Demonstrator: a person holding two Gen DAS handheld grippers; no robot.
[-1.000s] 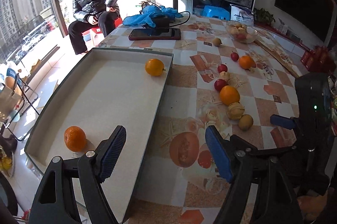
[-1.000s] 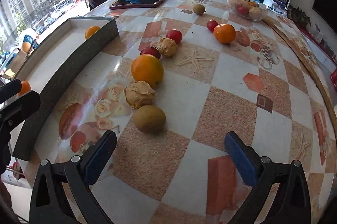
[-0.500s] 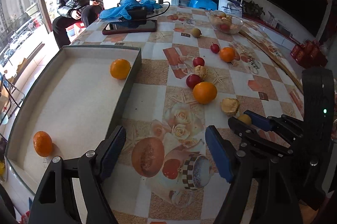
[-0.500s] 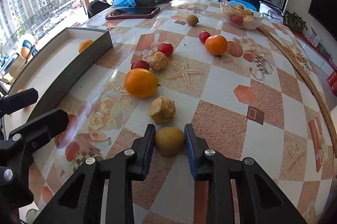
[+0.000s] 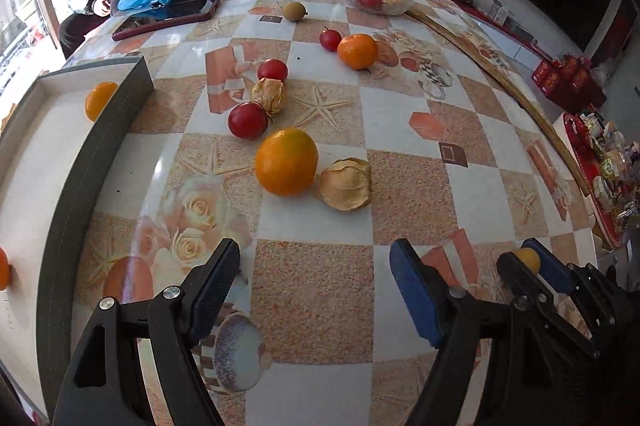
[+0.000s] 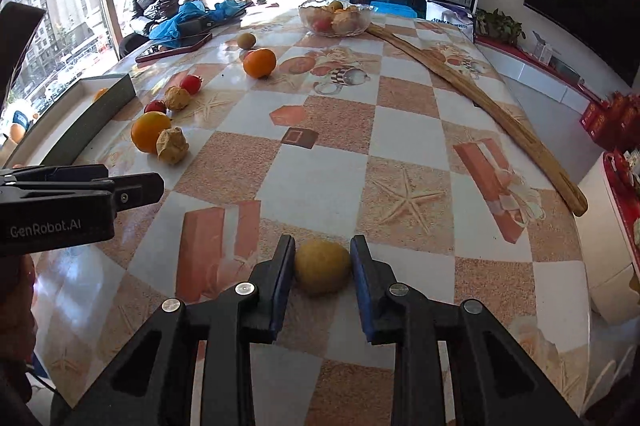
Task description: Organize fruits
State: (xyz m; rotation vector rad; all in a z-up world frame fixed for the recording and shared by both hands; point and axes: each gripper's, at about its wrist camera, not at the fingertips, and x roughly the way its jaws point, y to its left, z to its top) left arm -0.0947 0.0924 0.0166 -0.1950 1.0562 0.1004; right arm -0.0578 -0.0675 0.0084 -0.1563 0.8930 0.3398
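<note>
At the table's far edge, a glass bowl (image 6: 335,19) holds mixed fruit; left, the tray (image 5: 100,161) holds two oranges. Right gripper (image 6: 322,266) fingers clamp a yellow fruit (image 6: 322,267); left gripper (image 5: 316,286) gapes empty.

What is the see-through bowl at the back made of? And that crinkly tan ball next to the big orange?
The bowl looks like clear glass, perhaps hard plastic: the fruit shows through its shiny wall. The crinkly ball seems to be a fruit wrapped in a dry, papery husk: it is matte tan, with ribs and wrinkles, and no shine like the smooth orange beside it.
</note>
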